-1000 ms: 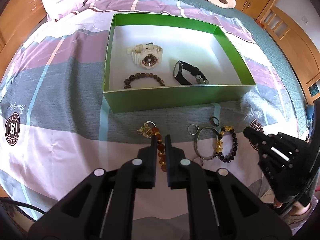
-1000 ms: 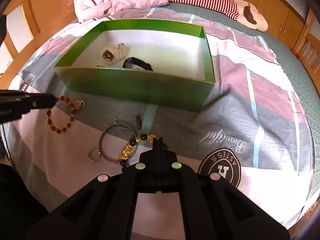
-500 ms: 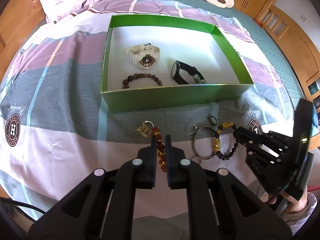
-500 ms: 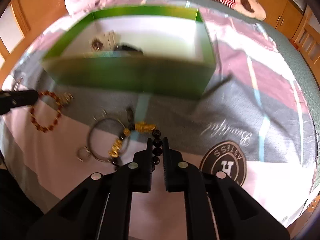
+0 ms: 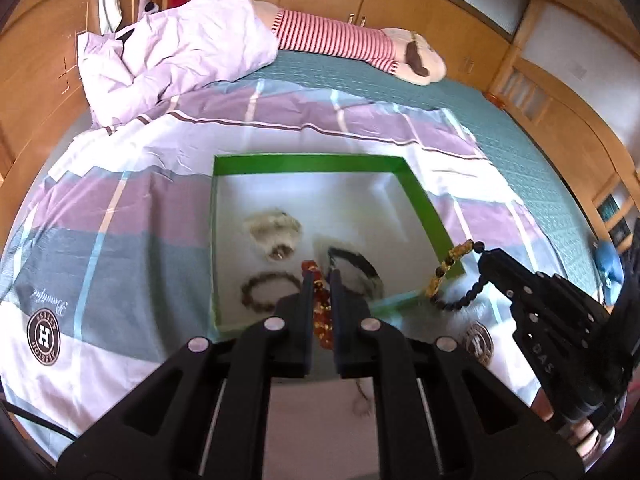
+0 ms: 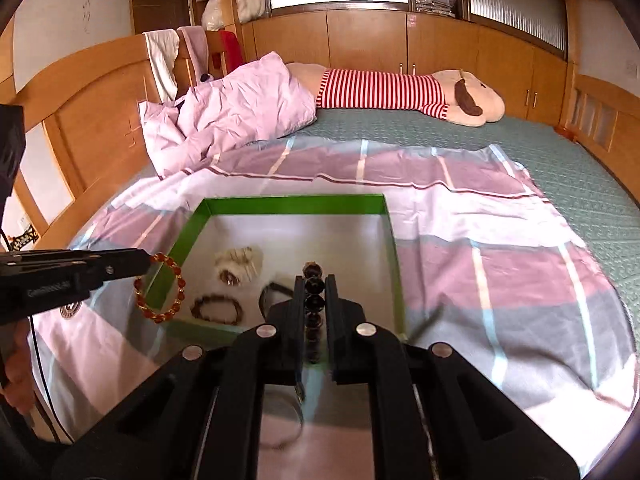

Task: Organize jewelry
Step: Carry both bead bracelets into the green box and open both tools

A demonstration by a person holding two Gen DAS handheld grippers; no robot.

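Note:
A green box [image 5: 427,208] with a white floor lies on the bedspread. In it are a cream watch [image 5: 273,232], a black watch [image 5: 352,264] and a dark bead bracelet [image 5: 266,292]. My left gripper [image 5: 320,280] is shut on an amber bead bracelet [image 5: 322,312] and holds it above the box's near edge; it hangs in the right wrist view [image 6: 160,292]. My right gripper [image 6: 311,284] is shut on a black and gold bead bracelet [image 6: 313,300], which dangles at the box's right corner [image 5: 448,276].
A silver bangle [image 6: 288,420] and small rings [image 5: 362,400] lie on the bedspread in front of the box. A crumpled pink duvet [image 5: 176,56] and a striped plush toy [image 5: 360,46] lie at the far end of the bed. Wooden bed rails stand on both sides.
Both grippers have lifted off the bedspread, each with a bracelet held in it, and moved toward the box. The right gripper closed on the black and gold bracelet.

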